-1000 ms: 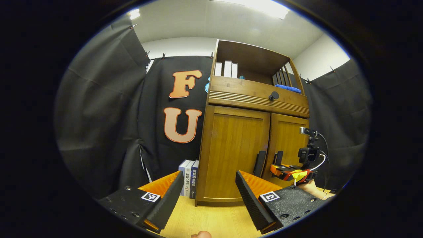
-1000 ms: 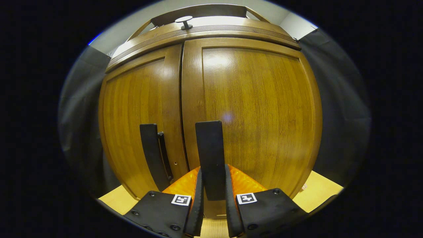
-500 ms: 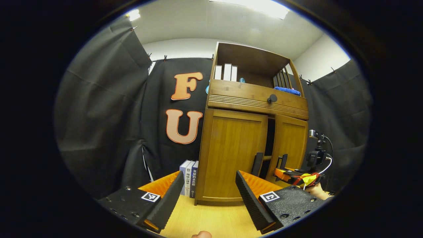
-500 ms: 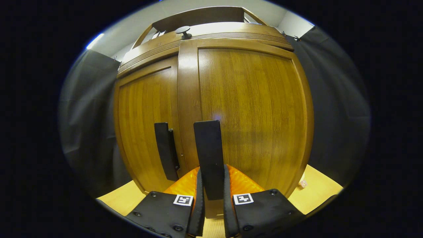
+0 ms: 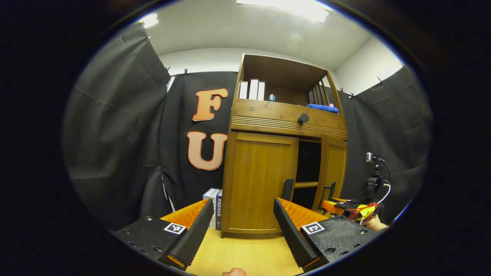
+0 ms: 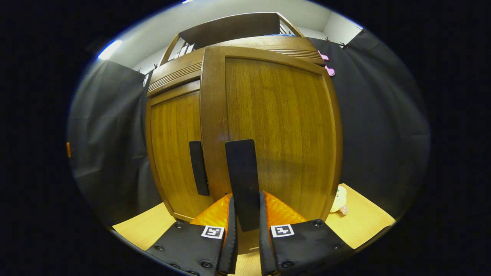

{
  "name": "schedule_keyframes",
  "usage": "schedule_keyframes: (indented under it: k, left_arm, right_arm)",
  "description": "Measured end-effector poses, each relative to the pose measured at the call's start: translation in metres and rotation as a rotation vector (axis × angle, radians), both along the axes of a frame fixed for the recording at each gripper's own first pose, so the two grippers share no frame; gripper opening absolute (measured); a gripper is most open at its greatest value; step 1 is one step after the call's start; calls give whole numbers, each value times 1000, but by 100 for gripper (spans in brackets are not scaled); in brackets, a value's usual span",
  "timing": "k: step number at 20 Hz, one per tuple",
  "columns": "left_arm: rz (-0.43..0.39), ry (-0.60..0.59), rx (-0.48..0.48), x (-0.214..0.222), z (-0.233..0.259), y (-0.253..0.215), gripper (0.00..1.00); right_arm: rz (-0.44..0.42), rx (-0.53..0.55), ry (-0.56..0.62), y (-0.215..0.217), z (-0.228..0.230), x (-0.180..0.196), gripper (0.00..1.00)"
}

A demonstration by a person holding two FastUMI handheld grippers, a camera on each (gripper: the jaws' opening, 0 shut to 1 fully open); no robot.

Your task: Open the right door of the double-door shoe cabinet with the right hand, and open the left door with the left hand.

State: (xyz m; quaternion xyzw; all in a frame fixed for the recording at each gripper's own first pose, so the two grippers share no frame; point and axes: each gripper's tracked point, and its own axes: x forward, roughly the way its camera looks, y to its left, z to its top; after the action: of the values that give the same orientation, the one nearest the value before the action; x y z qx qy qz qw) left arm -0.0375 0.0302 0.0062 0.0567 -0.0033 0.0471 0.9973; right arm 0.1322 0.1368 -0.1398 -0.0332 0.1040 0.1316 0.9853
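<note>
1. Your shoe cabinet [image 5: 264, 180] stands on the wooden floor [image 5: 245, 255]; its right door [image 6: 276, 130] is swung partly out, its left door [image 5: 259, 184] flush.
2. Your right gripper [image 6: 245, 245] is clenched on the right door's handle [image 6: 241, 180].
3. Your left gripper [image 5: 243, 237] hangs released, well short of the left door's handle [image 5: 287, 189].
4. Books [image 5: 215, 203] stand beside the cabinet.

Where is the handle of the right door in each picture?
Left gripper view: the right door's handle is low and right of centre, on the part-open right door, with the right gripper at it.
Right gripper view: the handle stands upright at centre, between the right gripper's fingers.
Shared landmark: the left door's handle, just left of it in both.
</note>
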Motion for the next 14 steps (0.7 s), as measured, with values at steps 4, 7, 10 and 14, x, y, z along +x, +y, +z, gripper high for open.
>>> schedule_keyframes:
  k: [4, 7, 10, 14]
  left_arm:
    - [-31, 10, -7, -3, -2, -17, 94]
    - [-43, 14, -6, -5, -1, -28, 95]
    - [-60, 11, -4, -6, 2, -42, 94]
    - [-78, 5, -3, -6, 4, -60, 94]
  right_arm:
    - [0, -1, -9, -22, 8, -25, 35]
    - [-4, 2, -9, -41, 13, -38, 35]
    - [-17, 3, -3, -57, 17, -53, 31]
    - [-38, -10, -2, -82, 24, -67, 30]
